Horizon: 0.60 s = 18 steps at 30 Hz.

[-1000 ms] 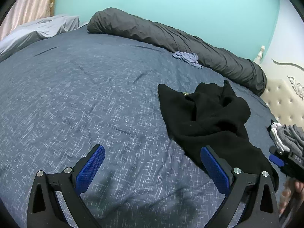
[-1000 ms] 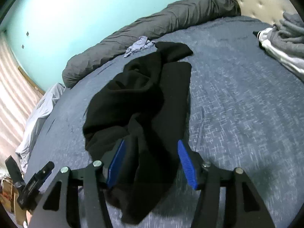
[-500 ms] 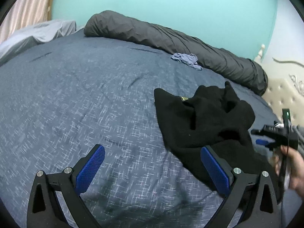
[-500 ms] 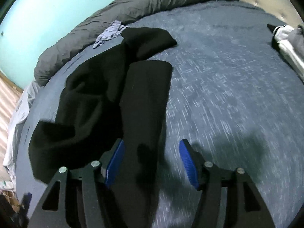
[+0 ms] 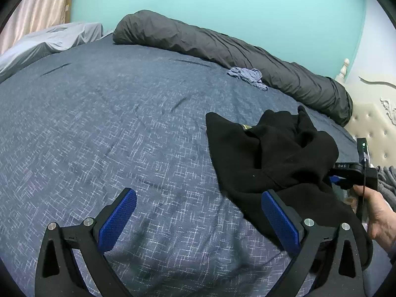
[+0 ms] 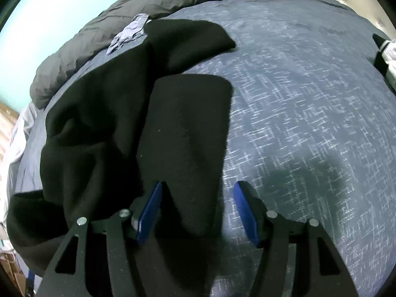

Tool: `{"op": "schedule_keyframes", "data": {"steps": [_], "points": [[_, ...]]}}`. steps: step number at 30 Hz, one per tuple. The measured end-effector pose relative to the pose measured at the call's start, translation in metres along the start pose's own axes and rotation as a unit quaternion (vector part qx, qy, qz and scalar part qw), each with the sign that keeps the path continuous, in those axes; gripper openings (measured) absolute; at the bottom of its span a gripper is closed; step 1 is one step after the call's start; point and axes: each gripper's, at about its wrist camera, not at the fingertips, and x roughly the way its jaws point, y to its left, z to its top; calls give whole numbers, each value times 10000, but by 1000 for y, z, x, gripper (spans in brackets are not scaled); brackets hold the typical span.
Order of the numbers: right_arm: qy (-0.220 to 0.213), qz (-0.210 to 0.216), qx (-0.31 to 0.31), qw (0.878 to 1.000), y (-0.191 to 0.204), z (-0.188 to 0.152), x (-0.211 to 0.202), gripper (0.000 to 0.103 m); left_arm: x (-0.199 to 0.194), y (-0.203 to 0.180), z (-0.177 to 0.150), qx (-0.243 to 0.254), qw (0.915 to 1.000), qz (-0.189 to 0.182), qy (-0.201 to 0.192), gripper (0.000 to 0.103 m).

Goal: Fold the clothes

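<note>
A crumpled black garment (image 5: 277, 153) lies on the dark blue bedspread (image 5: 111, 123). In the left wrist view my left gripper (image 5: 198, 220) hangs open over bare bedspread, its right finger at the garment's near edge. In the right wrist view the black garment (image 6: 118, 123) fills the left half, and one long flat part of it (image 6: 188, 148) runs down between the blue pads of my right gripper (image 6: 198, 210), which is open and low over it. The right gripper's body (image 5: 354, 170) and the hand holding it (image 5: 378, 215) show at the left view's right edge.
A rolled dark grey duvet (image 5: 222, 49) lies along the far edge below a turquoise wall. A small blue-grey cloth (image 5: 247, 74) sits beside it. A grey and white garment (image 6: 386, 54) lies at the right. A padded cream headboard (image 5: 371, 123) stands behind.
My right gripper has moved forward and down along the black garment, so a flat part now lies between its open fingers. The left gripper has barely moved.
</note>
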Motion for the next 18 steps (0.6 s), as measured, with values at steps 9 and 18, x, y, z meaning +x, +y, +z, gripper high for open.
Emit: {"op": "schedule_keyframes", "data": {"steps": [9,18], "points": [[-636,210,-370,9971,3,-15,-68,6,0,1,0,-13,10000,0,17,103],[-932,-408,36,9948,-79,-54,-162,6,-7,-2,-1,15,10000,-8,-30,103]]}}
